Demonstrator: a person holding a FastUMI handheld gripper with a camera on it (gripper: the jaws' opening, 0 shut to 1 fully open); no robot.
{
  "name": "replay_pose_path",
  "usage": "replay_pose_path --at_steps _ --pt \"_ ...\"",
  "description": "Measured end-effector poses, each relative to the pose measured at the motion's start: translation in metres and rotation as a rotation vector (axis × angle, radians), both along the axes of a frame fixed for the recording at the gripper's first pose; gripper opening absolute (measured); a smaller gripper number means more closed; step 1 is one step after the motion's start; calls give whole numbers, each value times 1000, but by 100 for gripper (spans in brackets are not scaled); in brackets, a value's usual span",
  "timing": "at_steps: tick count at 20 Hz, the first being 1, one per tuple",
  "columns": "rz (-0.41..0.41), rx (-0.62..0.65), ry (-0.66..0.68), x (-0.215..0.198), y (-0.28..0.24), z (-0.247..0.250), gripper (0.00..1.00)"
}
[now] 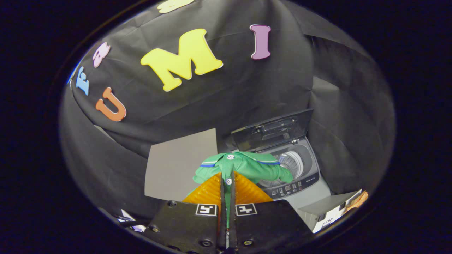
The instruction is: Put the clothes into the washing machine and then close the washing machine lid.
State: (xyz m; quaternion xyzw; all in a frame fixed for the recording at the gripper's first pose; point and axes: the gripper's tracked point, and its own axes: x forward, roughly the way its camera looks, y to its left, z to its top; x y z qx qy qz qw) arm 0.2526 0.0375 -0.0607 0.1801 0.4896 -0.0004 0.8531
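Now the gripper (227,183) is clamped on the green shirt (247,165), carrying it; the open washing machine (300,176) lies just beyond, its lid (272,128) up. Next: lower it over the drum.

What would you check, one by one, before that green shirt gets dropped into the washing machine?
1. Grip: gripper fingers are closed on the green shirt, cloth pinched between them: ok.
2. Lid raised, standing behind the opening: ok.
3. Drum open to receive: ok; whether anything lies inside, cannot tell.
4. Shirt over the drum: partly, it hangs at the near side of the opening: not ok yet.
5. Loose cloth clear of the control panel: cannot tell.
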Motion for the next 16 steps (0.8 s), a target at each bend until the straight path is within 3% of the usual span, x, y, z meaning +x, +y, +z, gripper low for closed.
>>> replay_pose_path --at_steps 8,16 --pt "13 90 -117 33 -89 17 6" --pt "65 110 -100 51 -121 -24 6"
